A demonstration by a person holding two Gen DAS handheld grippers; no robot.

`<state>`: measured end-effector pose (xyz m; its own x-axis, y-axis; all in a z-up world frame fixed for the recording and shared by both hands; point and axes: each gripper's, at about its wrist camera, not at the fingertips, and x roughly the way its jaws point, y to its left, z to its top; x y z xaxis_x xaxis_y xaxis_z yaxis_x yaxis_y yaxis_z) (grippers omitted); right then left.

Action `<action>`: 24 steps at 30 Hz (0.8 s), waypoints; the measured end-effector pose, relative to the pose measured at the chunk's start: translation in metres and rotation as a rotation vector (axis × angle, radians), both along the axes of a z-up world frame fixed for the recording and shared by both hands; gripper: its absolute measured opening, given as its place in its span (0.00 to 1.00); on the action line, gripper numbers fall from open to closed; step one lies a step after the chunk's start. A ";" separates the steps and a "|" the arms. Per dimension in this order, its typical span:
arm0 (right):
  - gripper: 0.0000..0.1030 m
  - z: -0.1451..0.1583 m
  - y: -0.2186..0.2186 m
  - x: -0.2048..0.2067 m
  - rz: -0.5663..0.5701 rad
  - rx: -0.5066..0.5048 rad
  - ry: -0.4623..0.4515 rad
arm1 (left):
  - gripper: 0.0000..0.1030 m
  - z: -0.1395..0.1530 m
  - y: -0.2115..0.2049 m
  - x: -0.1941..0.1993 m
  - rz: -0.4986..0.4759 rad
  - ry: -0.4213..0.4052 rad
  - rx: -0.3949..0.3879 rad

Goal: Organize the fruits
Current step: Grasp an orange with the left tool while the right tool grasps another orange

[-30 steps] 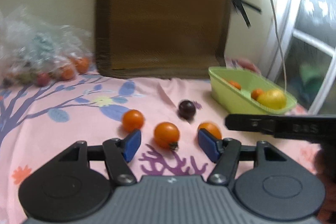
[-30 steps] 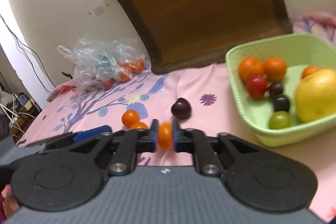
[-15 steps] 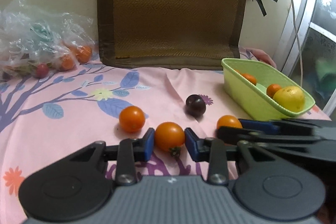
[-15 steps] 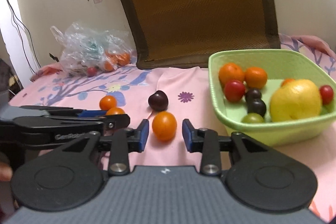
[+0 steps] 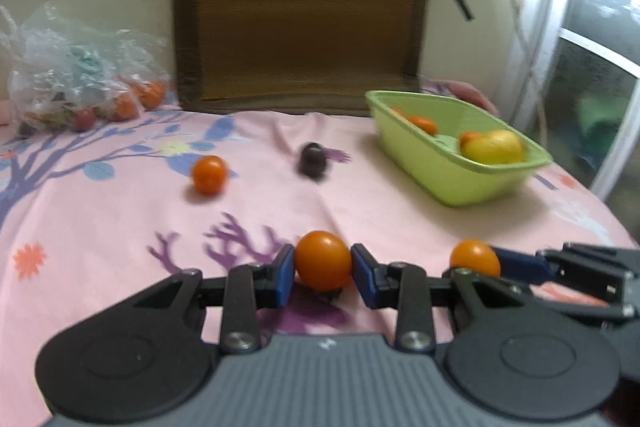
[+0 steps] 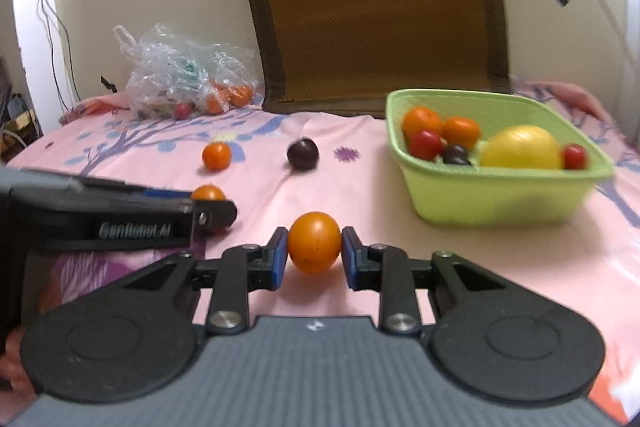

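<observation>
My left gripper (image 5: 323, 269) is shut on an orange tomato (image 5: 323, 259), both blue pads pressing its sides just above the pink cloth. The jaws of my right gripper (image 6: 314, 255) are closing on a second orange tomato (image 6: 314, 241), and the pads touch it on both sides. Each gripper shows in the other's view: the right gripper (image 5: 496, 263) low at the right, the left gripper (image 6: 208, 205) at the left. A third orange tomato (image 5: 209, 174) (image 6: 216, 155) and a dark plum (image 5: 313, 159) (image 6: 303, 154) lie loose further back. A green basket (image 5: 452, 187) (image 6: 500, 201) at the right holds several fruits.
A clear plastic bag (image 5: 80, 87) (image 6: 188, 83) with more fruit lies at the back left by the wall. A brown woven chair back (image 5: 300, 7) stands behind the cloth. A window frame (image 5: 576, 67) is at the far right.
The left gripper went from open around its tomato to shut on it. The right gripper let its jaws out around its tomato, then brought them in again. Both grippers shifted across the cloth.
</observation>
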<state>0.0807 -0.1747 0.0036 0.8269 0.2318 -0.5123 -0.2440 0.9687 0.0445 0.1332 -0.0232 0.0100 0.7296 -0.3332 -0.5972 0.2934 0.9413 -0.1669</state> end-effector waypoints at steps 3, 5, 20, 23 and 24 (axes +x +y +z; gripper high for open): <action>0.30 -0.002 -0.008 -0.027 -0.030 -0.043 -0.028 | 0.30 0.007 -0.017 -0.020 -0.057 -0.026 -0.008; 0.30 -0.003 -0.017 -0.041 -0.061 -0.054 -0.035 | 0.30 0.011 -0.028 -0.032 -0.110 -0.039 -0.027; 0.33 -0.014 -0.043 -0.084 -0.148 -0.071 -0.041 | 0.38 -0.002 -0.080 -0.073 -0.249 -0.041 0.052; 0.39 -0.015 -0.046 -0.090 -0.148 -0.081 -0.055 | 0.38 0.002 -0.081 -0.076 -0.253 -0.055 0.055; 0.39 -0.016 -0.046 -0.093 -0.151 -0.084 -0.057 | 0.40 0.003 -0.081 -0.076 -0.255 -0.058 0.056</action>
